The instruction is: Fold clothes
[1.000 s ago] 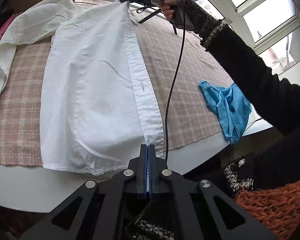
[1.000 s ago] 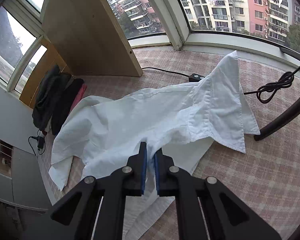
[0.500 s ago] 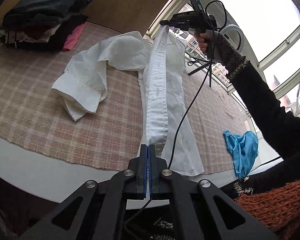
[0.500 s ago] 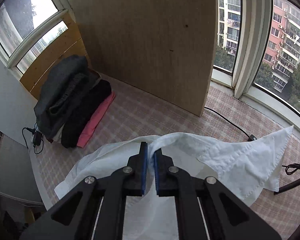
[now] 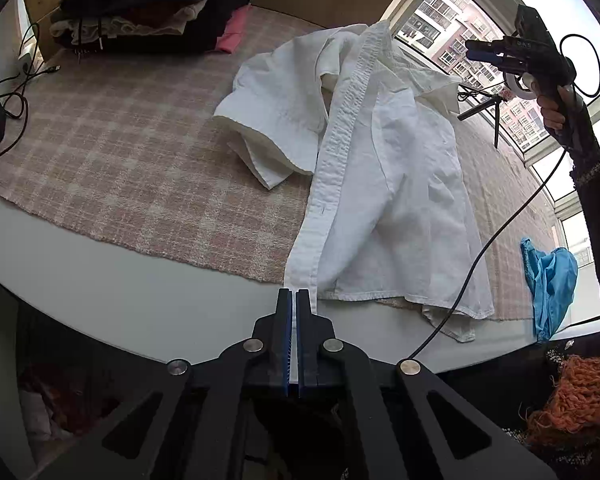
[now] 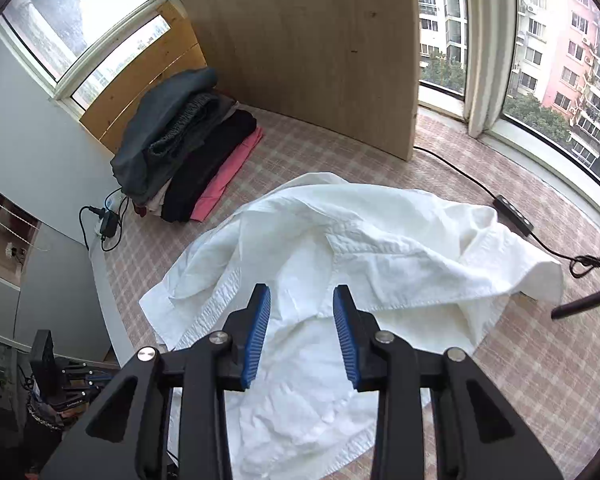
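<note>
My left gripper [image 5: 293, 294] is clamped on the white shirt's [image 5: 400, 184] placket at the table's [image 5: 120, 280] near edge; its long axis runs away toward my right gripper [image 6: 302, 312], parted above the collar end.

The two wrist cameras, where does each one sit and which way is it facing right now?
Left wrist: sits behind the left gripper at the table's near edge, jaws shut on the white shirt hem, looking across the checked cloth toward the windows; the person's right hand and dark sleeve show.
Right wrist: sits behind the right gripper, jaws open above the shirt collar, looking down toward the clothes stack; no hand or sleeve shows.
Shared: shirt, stack, checked cloth.
</note>
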`<state>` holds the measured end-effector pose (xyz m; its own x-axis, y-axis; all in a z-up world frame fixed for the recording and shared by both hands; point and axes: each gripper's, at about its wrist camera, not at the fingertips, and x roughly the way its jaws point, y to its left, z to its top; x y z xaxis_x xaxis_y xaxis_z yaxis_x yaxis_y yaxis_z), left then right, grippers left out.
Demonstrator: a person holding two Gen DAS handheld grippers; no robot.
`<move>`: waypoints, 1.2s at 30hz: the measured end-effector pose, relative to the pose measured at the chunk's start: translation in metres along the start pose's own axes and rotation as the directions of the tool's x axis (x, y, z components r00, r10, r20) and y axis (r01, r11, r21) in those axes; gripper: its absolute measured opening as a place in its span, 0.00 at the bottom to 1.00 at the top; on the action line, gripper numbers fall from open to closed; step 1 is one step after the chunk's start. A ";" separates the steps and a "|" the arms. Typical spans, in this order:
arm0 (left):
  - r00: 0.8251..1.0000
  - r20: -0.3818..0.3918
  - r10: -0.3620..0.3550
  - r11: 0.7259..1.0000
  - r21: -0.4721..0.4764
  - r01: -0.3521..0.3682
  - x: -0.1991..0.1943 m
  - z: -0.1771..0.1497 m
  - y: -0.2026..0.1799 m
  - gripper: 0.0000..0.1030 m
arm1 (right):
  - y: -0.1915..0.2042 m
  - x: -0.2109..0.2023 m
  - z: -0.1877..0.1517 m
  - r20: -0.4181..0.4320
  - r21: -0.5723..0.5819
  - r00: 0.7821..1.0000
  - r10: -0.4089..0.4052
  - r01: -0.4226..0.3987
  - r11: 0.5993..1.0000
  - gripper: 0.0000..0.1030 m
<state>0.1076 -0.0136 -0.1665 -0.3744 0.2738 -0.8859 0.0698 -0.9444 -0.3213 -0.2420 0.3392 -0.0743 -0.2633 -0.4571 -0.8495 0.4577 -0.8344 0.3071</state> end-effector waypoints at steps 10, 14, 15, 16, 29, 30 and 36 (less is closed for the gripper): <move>0.974 -0.154 -0.167 0.913 0.349 0.212 0.080 0.010 -0.213 0.08 | -0.116 -0.013 -0.164 -0.096 0.230 0.995 0.017 0.006 0.973 0.38; 0.963 -0.236 -0.128 0.895 0.392 0.215 0.125 0.003 -0.272 0.27 | -0.112 -0.007 -0.202 -0.129 0.197 0.991 0.032 -0.006 0.980 0.38; 0.970 -0.229 -0.085 0.889 0.422 0.178 0.132 0.000 -0.281 0.29 | -0.113 -0.007 -0.207 -0.126 0.202 0.991 0.047 -0.020 0.979 0.38; 0.974 -0.221 -0.043 0.881 0.451 0.141 0.140 -0.003 -0.289 0.34 | -0.116 -0.008 -0.209 -0.116 0.211 0.992 0.057 -0.031 0.977 0.38; 0.978 -0.202 0.050 0.893 0.447 0.046 0.140 -0.010 -0.280 0.00 | -0.129 0.030 -0.126 -0.015 0.225 0.979 0.202 -0.193 0.955 0.38; 0.980 -0.194 0.036 0.900 0.433 0.053 0.132 -0.009 -0.276 0.00 | -0.126 0.042 -0.119 -0.033 0.225 0.977 0.208 -0.196 0.954 0.38; 0.991 -0.128 0.036 0.923 0.384 0.016 0.093 0.001 -0.253 0.00 | -0.114 0.083 -0.091 -0.095 0.220 0.976 0.197 -0.172 0.960 0.38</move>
<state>0.0546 0.2504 -0.1671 -0.2499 0.2604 -0.9326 -0.2969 -0.9374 -0.1822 -0.2389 0.4245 -0.2192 -0.0865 -0.5809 -0.8094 0.2983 -0.7903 0.5353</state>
